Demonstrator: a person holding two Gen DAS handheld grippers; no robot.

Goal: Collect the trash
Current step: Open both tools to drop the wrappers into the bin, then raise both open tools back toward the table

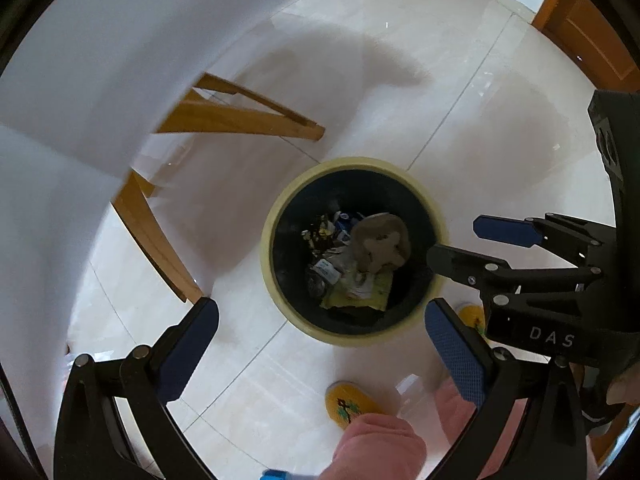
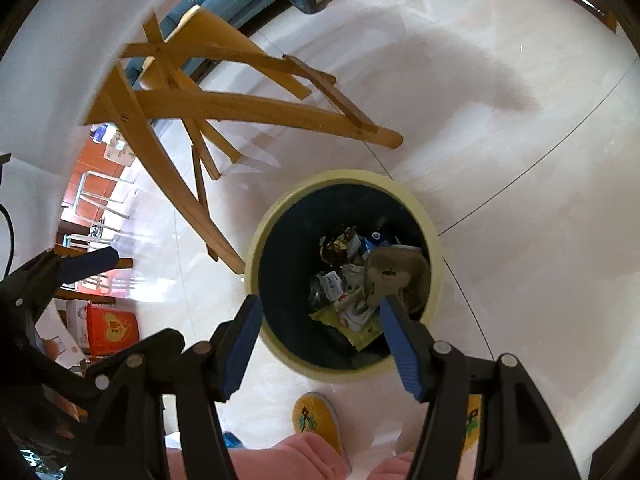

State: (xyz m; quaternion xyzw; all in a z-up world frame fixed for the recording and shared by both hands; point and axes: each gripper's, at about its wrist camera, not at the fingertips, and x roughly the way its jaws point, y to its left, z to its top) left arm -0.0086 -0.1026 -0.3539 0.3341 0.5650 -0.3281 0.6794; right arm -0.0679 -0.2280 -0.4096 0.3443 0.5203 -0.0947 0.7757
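Our left tongs and right tongs hang empty, jaws apart, above the bin; trash lies inside, so this drop looks done.

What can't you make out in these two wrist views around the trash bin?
- Left wrist view: the trash bin bottom is hidden under a crumpled brown paper and wrappers.
- Right wrist view: print on the wrappers is too small to read.
- Both views: the person's slippers are partly covered by pink trouser legs.
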